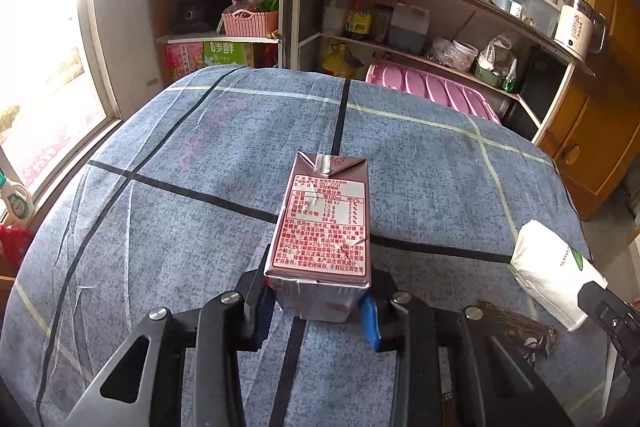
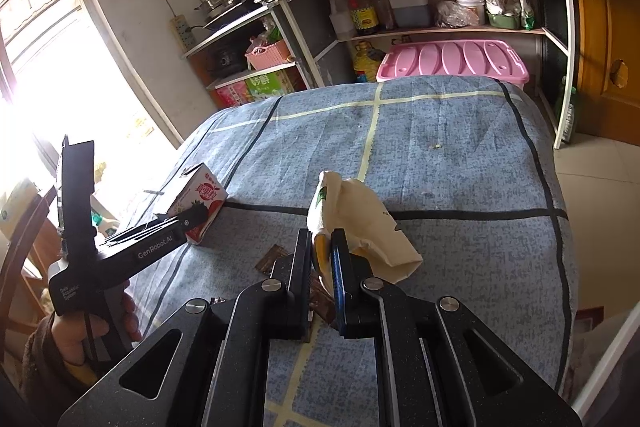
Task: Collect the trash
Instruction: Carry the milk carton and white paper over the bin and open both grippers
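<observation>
L wrist view: I see the L gripper (image 1: 318, 301) clamped on the base of a drink carton (image 1: 324, 227), which stands upright on the blue checked cloth (image 1: 180, 155).
Far right: white paper bag (image 1: 554, 277).
R wrist view: my R gripper (image 2: 323, 259) is pinched tight on the bag's (image 2: 360, 223) crumpled edge.
Wrapper: brown scrap (image 2: 270, 261) on the cloth, just beside the fingers (image 2: 302, 263).
Carton: at left, by L gripper.

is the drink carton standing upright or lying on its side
Lying on its side: the drink carton rests flat on the blue cloth, label panel up, between the left gripper pads.
</observation>
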The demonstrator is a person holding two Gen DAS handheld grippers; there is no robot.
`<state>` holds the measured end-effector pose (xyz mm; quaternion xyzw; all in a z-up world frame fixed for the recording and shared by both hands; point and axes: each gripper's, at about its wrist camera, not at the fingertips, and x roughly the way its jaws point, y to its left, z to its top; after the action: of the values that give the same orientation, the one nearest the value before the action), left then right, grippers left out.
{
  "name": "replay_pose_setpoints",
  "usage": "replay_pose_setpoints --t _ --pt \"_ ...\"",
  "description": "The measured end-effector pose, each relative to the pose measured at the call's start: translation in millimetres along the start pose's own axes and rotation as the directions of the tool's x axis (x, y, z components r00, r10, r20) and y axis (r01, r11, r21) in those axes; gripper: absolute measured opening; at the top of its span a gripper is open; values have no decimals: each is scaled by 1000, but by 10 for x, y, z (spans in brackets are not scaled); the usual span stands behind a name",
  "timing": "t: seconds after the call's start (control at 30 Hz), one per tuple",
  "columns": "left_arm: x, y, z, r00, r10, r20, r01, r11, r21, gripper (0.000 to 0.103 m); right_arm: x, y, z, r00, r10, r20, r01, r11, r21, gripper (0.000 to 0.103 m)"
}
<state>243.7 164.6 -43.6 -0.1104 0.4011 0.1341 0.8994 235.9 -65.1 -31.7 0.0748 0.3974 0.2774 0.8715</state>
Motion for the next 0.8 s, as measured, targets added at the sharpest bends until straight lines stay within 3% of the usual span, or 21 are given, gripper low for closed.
replay_pose_setpoints --t 0.47,0.8 --pt "-552 -85 -116 995 -76 70 73 996 49 36 -280 34 -49 999 -9 41 8 1000 5 10" --pt "-1050 -497 -332 978 -185 92 165 969 186 36 -732 -18 -166 993 -30 113 26 999 39 10"
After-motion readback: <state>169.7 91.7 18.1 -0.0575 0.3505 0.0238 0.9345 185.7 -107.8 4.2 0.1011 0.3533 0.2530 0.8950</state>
